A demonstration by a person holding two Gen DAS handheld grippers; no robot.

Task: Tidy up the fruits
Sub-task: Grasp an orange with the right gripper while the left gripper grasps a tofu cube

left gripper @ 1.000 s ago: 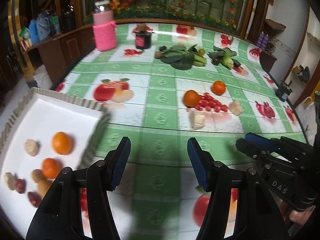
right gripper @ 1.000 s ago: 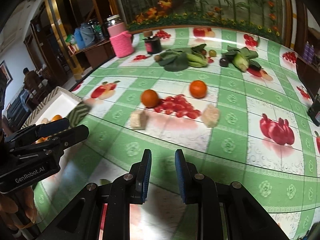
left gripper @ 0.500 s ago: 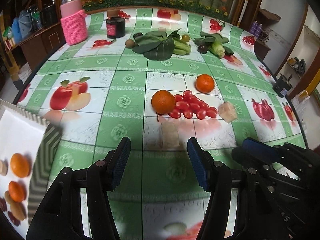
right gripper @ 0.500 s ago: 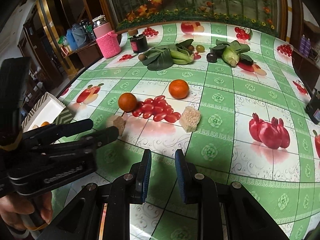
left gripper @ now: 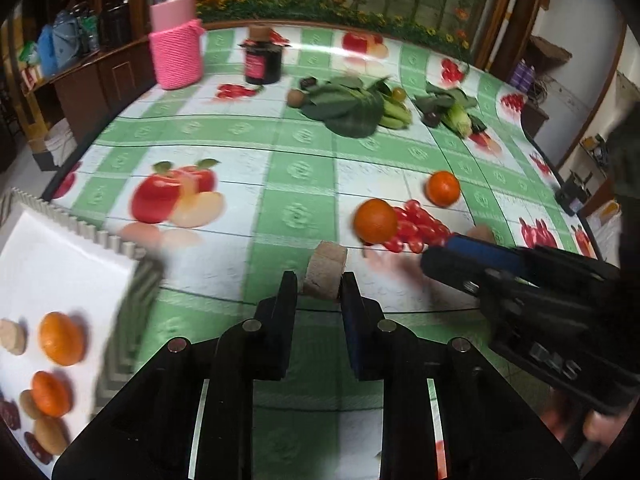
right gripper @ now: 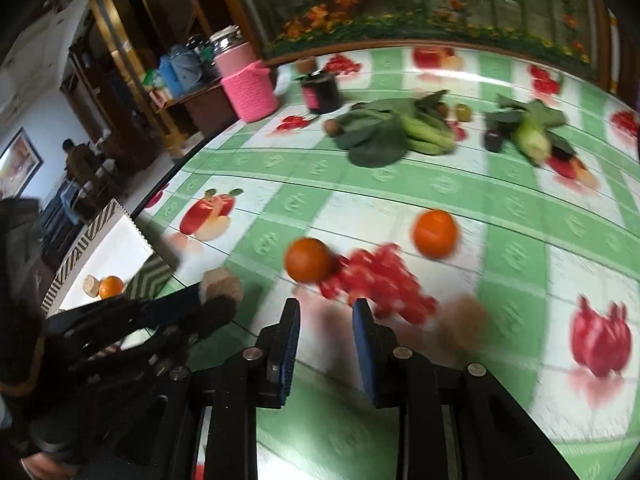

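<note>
My left gripper (left gripper: 319,290) is shut on a tan fruit chunk (left gripper: 326,270), low over the green checked tablecloth; the right wrist view shows the same chunk (right gripper: 222,286) at its tips. My right gripper (right gripper: 326,316) has its jaws opening with nothing between them, just short of the cherry tomatoes (right gripper: 380,284). An orange (right gripper: 309,266) lies left of the tomatoes, a second orange (right gripper: 435,233) behind them. Another tan chunk (right gripper: 460,322) sits blurred to the right. The white tray (left gripper: 60,256) at left holds oranges, tan pieces and dark red fruits.
At the table's back stand a pink knitted jar (left gripper: 176,48) and a dark jar (left gripper: 262,60). Leafy greens (left gripper: 352,108) and a corn cob (left gripper: 456,116) lie behind the fruit. The right gripper (left gripper: 440,254) reaches in from the right. A person (right gripper: 76,160) stands far off.
My left gripper moved forward to the tan chunk and closed on it. My right gripper advanced toward the tomatoes and its jaws widened.
</note>
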